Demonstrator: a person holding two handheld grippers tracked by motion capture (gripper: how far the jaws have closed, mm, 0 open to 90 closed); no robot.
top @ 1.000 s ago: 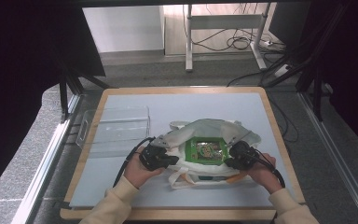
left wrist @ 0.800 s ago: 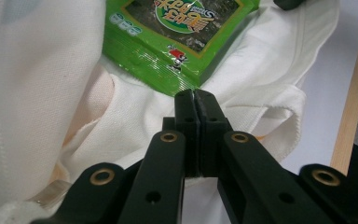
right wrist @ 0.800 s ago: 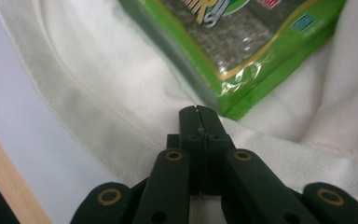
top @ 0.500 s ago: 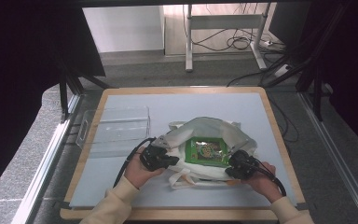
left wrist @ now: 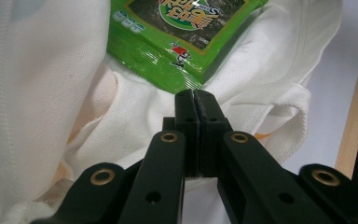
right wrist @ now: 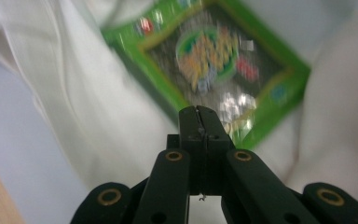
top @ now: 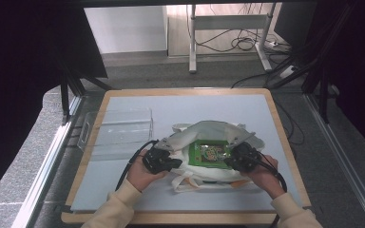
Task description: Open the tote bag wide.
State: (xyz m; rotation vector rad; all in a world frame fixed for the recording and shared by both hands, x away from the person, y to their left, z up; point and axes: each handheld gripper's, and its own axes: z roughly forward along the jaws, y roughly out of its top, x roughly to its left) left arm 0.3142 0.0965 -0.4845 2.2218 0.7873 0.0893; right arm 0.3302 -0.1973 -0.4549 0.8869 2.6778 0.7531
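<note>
Left hand-held gripper (top: 164, 161): jaws pressed flat together, nothing between them, at the left edge of the white cloth bag (top: 204, 135). Same spot as a second ago. Right hand-held gripper (top: 241, 158): jaws likewise shut on nothing, at the bag's right edge; since half a second ago it has shifted slightly up and away from the near rim of the desk (top: 180, 218).

Green snack packet (top: 210, 153) lies flat in the bag's open mouth, between the two hand-held grippers, just beyond each pair of tips.

Left gripper view: packet corner (left wrist: 182, 46) sharp, glossy wrap, sitting just past the closed tips on bag cloth (left wrist: 42, 93); wooden desk edge at far right. Right gripper view: packet (right wrist: 209, 65) blurred, print unreadable, framed by white cloth.

High view, farther off: clear plastic tray (top: 119, 130) left of the bag, well apart from the packet.
</note>
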